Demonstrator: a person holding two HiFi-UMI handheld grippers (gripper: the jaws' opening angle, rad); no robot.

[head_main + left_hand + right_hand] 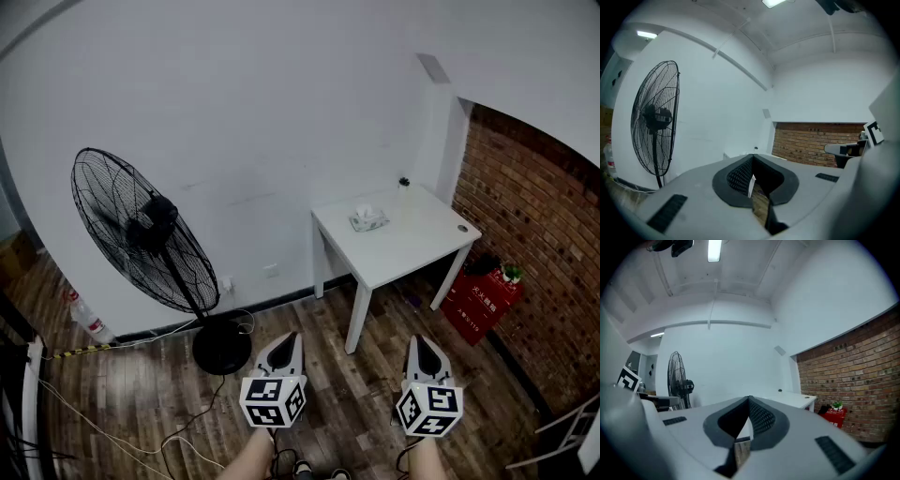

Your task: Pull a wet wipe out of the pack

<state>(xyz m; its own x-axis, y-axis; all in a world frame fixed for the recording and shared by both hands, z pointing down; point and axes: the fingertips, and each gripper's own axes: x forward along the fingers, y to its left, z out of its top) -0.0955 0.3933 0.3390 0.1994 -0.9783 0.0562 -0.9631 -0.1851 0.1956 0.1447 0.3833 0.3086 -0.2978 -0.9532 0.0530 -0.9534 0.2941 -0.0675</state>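
A small pack of wet wipes (368, 218) lies on the white table (412, 246) at the far wall, a white wipe sticking up from its top. My left gripper (287, 343) and right gripper (424, 347) hang low over the wooden floor, well short of the table. Both are shut, the jaw tips meeting with nothing between them. In the left gripper view the left gripper (752, 157) points toward the table edge; in the right gripper view the right gripper (749, 399) does the same.
A tall black pedestal fan (150, 246) stands left of the table, its cable trailing over the floor. A red box (481, 302) with a small plant (511, 273) sits by the brick wall on the right. A bottle (86, 319) stands at the left wall.
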